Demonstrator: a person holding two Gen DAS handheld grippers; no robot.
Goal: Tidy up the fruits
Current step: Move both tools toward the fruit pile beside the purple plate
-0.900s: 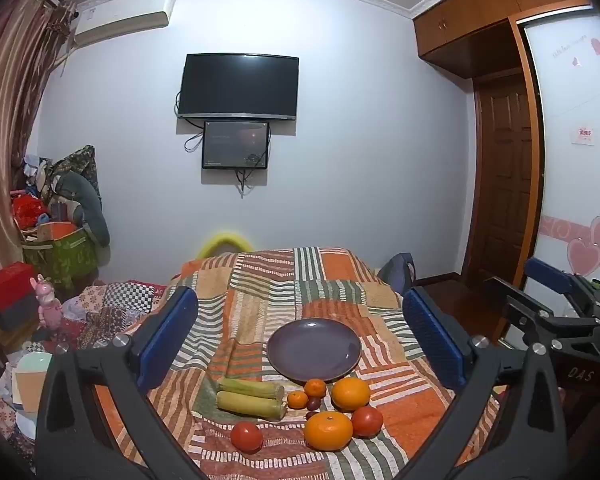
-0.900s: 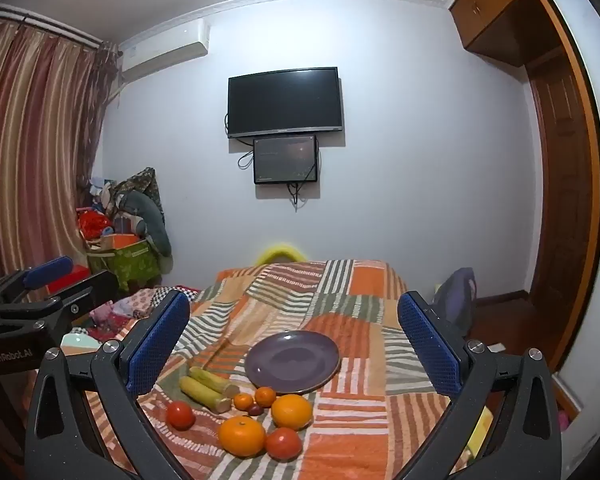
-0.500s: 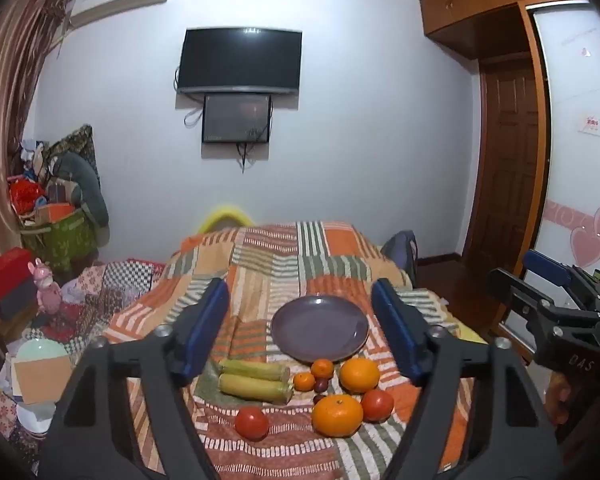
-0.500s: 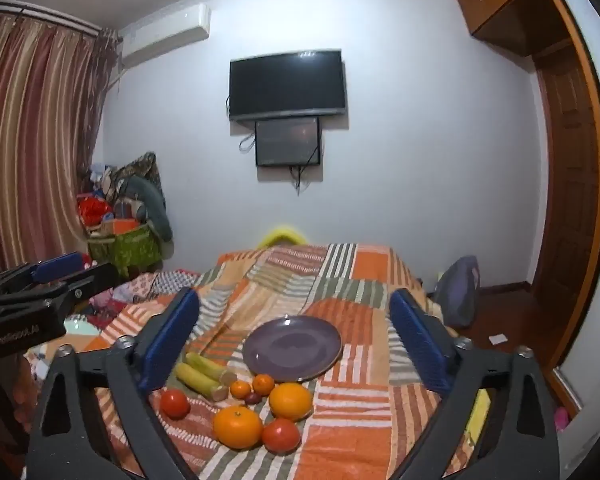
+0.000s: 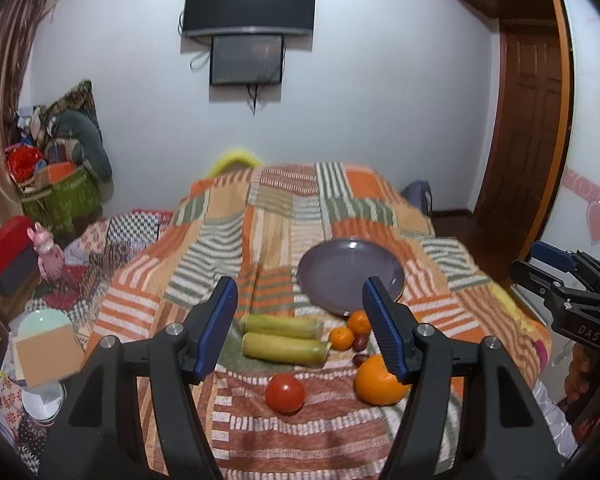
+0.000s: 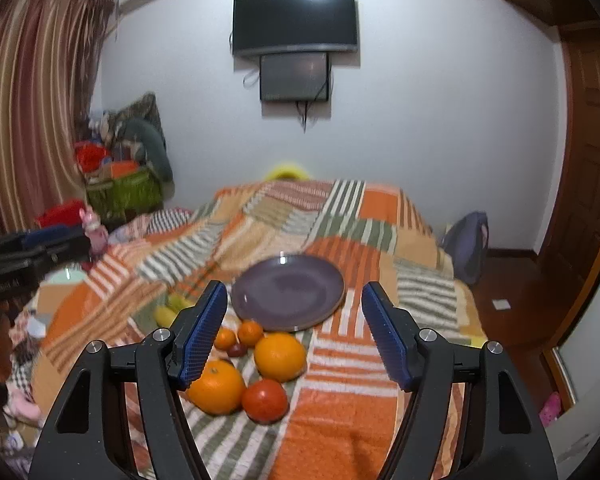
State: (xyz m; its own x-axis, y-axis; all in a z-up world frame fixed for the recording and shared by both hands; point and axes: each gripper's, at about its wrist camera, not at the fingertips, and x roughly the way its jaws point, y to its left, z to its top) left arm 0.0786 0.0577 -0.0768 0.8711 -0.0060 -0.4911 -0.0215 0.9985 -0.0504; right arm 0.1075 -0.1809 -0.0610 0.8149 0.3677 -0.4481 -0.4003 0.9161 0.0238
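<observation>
Quilt [image 5: 260, 240] serves as worktop. Purple plate [image 6: 288, 292] sits bare, likely the fruit's destination. Oranges [image 6: 280, 356], tomatoes [image 5: 285, 393], tangerines [image 5: 341, 338] cluster just beside its near rim. Left gripper [image 5: 300, 328] and right gripper [image 6: 290, 332] hover above, jaws spread, empty, apparently picking a first target.

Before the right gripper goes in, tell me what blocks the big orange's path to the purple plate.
Nothing visible does. The large round orange sits just in front of the empty purple plate; the open right gripper has nothing between it and the fruit.
</observation>
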